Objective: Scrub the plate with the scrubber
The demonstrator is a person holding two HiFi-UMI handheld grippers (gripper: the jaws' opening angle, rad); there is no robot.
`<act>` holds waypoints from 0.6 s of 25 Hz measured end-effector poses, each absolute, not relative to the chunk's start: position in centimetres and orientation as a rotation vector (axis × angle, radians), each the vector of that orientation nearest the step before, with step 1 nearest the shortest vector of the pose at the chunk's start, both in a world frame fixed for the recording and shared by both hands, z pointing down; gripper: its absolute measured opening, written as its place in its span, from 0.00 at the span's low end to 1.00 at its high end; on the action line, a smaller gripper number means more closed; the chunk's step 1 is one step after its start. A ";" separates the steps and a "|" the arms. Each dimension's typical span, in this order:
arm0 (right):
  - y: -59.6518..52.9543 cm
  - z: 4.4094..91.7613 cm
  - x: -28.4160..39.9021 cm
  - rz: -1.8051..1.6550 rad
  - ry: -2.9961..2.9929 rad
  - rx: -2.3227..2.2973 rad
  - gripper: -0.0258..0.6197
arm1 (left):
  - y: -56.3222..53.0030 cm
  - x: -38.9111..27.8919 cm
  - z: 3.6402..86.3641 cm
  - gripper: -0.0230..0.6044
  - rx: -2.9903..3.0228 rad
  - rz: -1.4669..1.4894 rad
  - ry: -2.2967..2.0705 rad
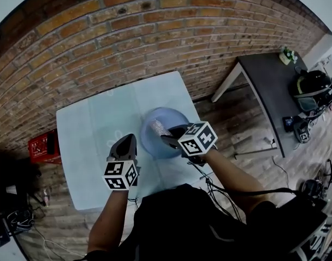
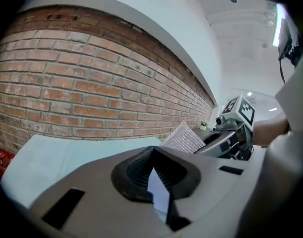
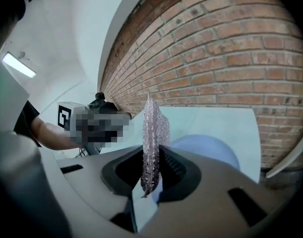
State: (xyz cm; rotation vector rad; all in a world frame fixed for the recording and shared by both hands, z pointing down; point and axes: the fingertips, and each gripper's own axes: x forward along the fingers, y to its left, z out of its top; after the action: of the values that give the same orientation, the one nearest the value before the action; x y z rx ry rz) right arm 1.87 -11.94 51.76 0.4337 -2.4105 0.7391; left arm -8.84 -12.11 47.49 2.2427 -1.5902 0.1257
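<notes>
A round blue plate point(image 1: 156, 145) lies on the pale blue table point(image 1: 89, 145), right of its middle. My right gripper point(image 1: 167, 139) hangs above the plate, shut on a silvery mesh scrubber point(image 1: 159, 128). In the right gripper view the scrubber point(image 3: 152, 133) stands on edge between the jaws, with the plate point(image 3: 211, 150) below and beyond it. My left gripper point(image 1: 127, 141) hovers over the table just left of the plate; its jaws are shut with nothing between them point(image 2: 152, 157). From the left gripper view the scrubber point(image 2: 183, 138) and the right gripper point(image 2: 230, 133) show to the right.
A brick wall point(image 1: 127, 37) runs behind the table. A dark side table point(image 1: 274, 86) stands to the right, with bags and a helmet point(image 1: 312, 88) on the floor past it. A red crate point(image 1: 43, 145) sits on the floor to the left. Cables trail near me.
</notes>
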 end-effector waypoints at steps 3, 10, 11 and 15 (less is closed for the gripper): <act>-12.8 48.9 3.0 0.667 -2.484 0.510 0.15 | -12.0 -8.1 45.2 0.05 2.277 0.094 -1.597; -13.7 42.9 5.7 0.402 -2.616 0.691 0.15 | -10.9 -8.0 40.3 0.05 2.310 0.008 -1.654; -13.8 42.0 6.1 0.365 -2.632 0.717 0.15 | -10.8 -8.2 39.7 0.05 2.310 0.000 -1.666; -13.5 38.6 7.2 0.254 -2.699 0.810 0.15 | -10.3 -8.1 37.1 0.05 2.319 -0.046 -1.694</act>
State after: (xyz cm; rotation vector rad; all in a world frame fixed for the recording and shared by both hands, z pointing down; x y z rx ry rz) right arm 7.24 -13.55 38.57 0.8100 -2.6994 0.2545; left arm -8.06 -10.29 37.15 2.3195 -1.6935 -0.0459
